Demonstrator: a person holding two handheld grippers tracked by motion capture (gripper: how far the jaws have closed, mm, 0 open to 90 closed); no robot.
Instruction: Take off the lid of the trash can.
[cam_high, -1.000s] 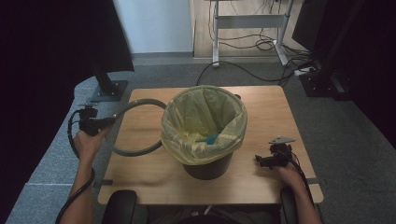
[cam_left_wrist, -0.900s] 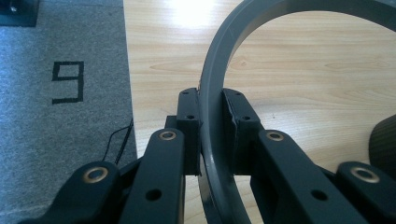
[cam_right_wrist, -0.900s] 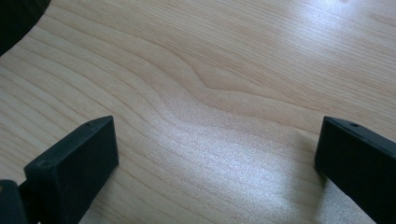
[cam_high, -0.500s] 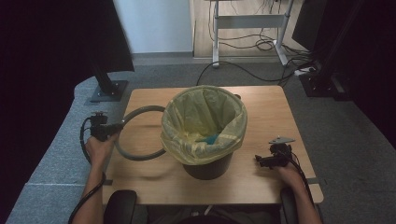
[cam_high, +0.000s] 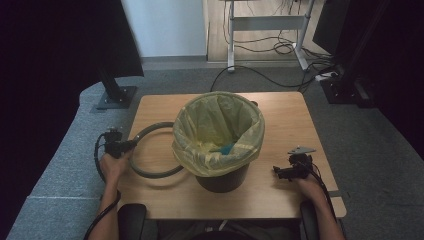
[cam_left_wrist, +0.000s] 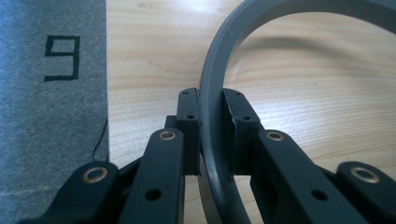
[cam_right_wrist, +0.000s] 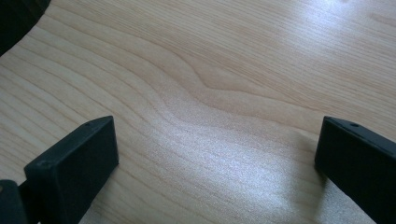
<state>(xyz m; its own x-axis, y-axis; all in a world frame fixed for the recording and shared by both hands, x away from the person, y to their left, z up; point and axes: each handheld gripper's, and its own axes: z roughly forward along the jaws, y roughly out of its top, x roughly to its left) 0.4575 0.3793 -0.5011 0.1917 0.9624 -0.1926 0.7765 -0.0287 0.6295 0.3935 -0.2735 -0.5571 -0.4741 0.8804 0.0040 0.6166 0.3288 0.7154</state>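
we're setting the ring (cam_high: 150, 150) down left of the bin (cam_high: 220, 142), left gripper (cam_left_wrist: 212, 135) clamped on it; right gripper (cam_right_wrist: 215, 154) gapes idle. next: release.

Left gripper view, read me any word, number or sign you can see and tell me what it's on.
"9": one black squared digit, lying rotated in the picture, on the grey mat beside the wooden table's edge; turned the other way it could read as a 6.
No other text shows: none on the grey ring clamped between the left gripper's fingers.
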